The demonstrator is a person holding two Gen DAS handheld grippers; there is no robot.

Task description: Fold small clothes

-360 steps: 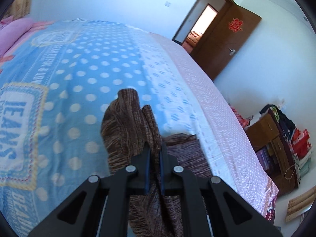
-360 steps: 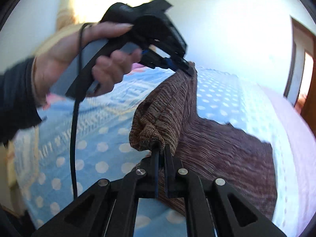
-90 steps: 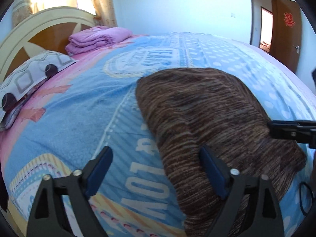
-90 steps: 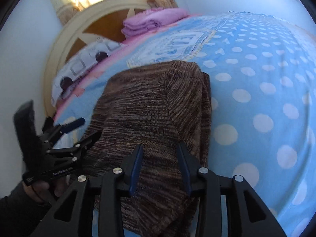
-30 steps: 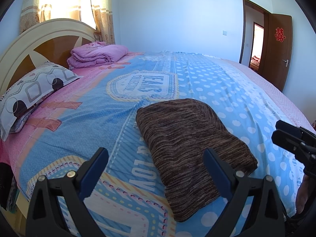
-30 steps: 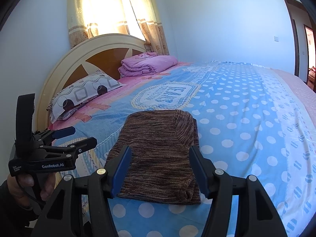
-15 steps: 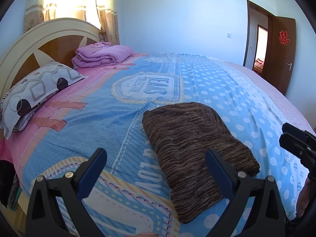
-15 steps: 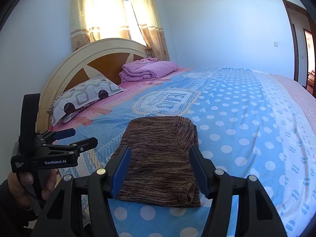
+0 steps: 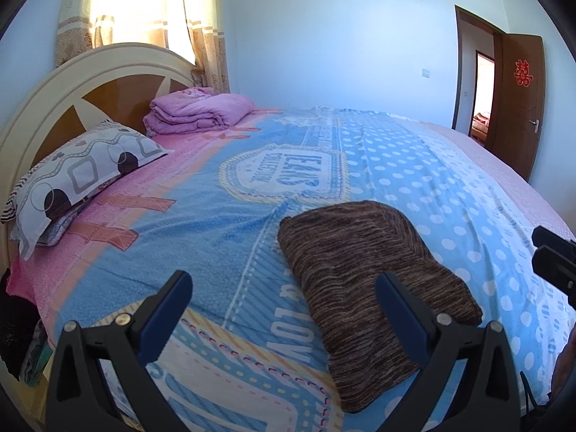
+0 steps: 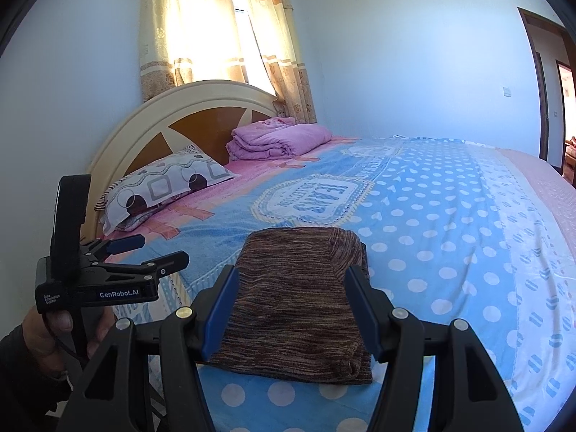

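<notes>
While 12 s ago both grippers were pinching the brown striped knit garment (image 9: 363, 270) and lifting it off the bed, it is now lying folded into a compact rectangle on the blue polka-dot bedspread (image 9: 450, 187), near the bed's front edge, with nothing touching it. Compared with 3 s ago, both cameras are sitting further back from it, so more of the room is showing. In the right wrist view the garment (image 10: 298, 302) is running its long axis away from the camera toward the printed oval emblem (image 10: 309, 198), with a folded edge showing along its right side.

The left gripper (image 9: 284, 309) is hovering apart from the garment with its blue-padded fingers spread wide and holding nothing; in the right wrist view it (image 10: 144, 252) is appearing at the left, gripped by a hand (image 10: 57, 327). The right gripper (image 10: 291, 306) is likewise standing spread and holding nothing, framing the garment without contact.

Further out, a patterned grey-and-white pillow (image 9: 79, 176) and a folded purple quilt (image 9: 198, 109) are resting by the cream-and-brown rounded headboard (image 10: 172, 122). A brown wooden door (image 9: 518, 97) is standing open at the right.
</notes>
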